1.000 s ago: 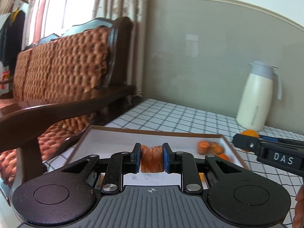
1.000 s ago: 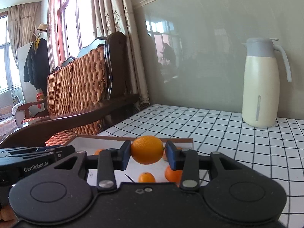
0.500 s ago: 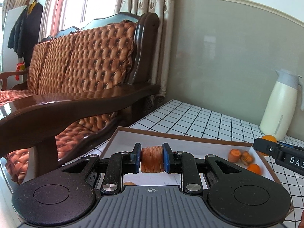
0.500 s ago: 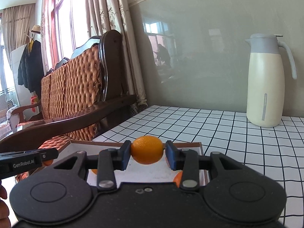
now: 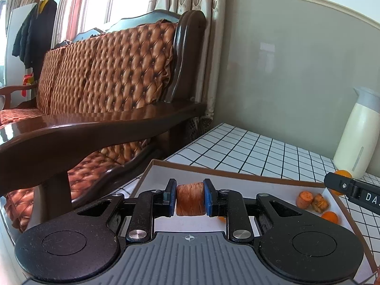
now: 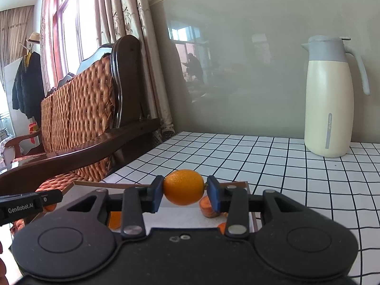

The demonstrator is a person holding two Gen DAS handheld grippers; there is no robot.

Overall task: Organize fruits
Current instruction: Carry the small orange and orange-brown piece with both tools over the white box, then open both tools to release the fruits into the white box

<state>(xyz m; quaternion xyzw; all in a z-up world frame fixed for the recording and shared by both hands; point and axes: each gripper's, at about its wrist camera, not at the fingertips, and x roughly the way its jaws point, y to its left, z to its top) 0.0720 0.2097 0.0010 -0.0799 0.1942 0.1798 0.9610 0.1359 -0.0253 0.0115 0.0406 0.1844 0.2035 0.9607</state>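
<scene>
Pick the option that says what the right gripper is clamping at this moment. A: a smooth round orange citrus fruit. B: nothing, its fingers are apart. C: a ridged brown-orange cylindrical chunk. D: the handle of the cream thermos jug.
A: in the right wrist view the right gripper has its blue pads pressed on either side of a smooth round orange citrus fruit, held above the shallow white cardboard tray.

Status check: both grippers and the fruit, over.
Left gripper shut on brown ridged piece. Right gripper shut on orange. Both above white tray. Nothing blocking.
</scene>
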